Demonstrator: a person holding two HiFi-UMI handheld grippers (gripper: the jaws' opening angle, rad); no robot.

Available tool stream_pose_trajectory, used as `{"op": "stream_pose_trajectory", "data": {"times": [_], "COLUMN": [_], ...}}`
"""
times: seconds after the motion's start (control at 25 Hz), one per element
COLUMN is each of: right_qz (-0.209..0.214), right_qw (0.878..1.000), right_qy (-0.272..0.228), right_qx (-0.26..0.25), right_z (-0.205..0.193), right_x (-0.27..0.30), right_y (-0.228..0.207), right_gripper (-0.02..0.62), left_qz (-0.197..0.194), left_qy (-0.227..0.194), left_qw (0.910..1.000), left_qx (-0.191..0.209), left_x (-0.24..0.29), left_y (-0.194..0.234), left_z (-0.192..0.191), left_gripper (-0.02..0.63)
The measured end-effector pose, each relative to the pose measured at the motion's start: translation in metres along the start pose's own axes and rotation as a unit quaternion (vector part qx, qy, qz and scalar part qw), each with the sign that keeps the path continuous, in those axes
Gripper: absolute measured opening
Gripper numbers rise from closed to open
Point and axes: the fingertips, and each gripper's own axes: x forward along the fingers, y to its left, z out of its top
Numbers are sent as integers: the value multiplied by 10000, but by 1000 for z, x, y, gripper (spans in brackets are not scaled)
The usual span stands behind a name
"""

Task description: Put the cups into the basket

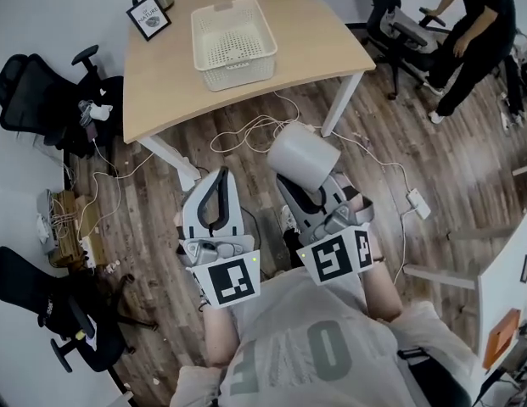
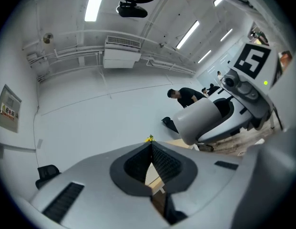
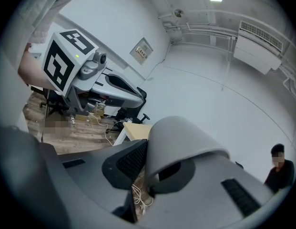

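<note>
Above wood floor [image 1: 467, 151] — right claw [image 3: 147, 168] apparently pinches cup [image 1: 303, 153].

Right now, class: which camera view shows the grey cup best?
The head view: the whole cup shows, held by the right gripper. The left gripper view shows it sideways, smaller; the right gripper view only its wall between the fingers.

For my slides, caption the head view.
Right gripper holds a grey cup over the floor, short of the basket on the table; left gripper shut.
</note>
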Motion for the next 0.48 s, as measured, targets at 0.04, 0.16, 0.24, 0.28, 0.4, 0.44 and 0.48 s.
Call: {"op": "stream_pose_trajectory", "data": {"times": [0.04,0.16,0.24,0.28,0.4,0.44,0.48], "right_qz": [21,30,55,76,149,169,181], "right_qw": [10000,9999,9997,9996,9992,9992,9991], "right_qy": [-21,-151,-240,-280,-354,-372,-391], "right_qx": [22,42,57,62,51,43,34], "right_z": [-2,-5,-6,-7,-14,-16,-19], "right_x": [7,31,46,53,76,84,91], "right_y": [-11,-47,-66,-75,-100,-108,-115], "right_gripper": [35,35,35,35,35,35,35], "left_qz": [15,101,162,200,290,314,339], "left_qy": [-48,-142,-76,-56,-28,-12,0], "left_qw": [10000,9996,9998,9998,9995,9995,9993], "left_qx": [-6,-211,-129,-57,76,102,125], "left_x": [13,52,75,87,122,132,141], "left_y": [4,21,29,32,41,43,45], "left_z": [5,19,21,21,21,20,19], "left_gripper": [9,9,9,9,9,9,9]}}
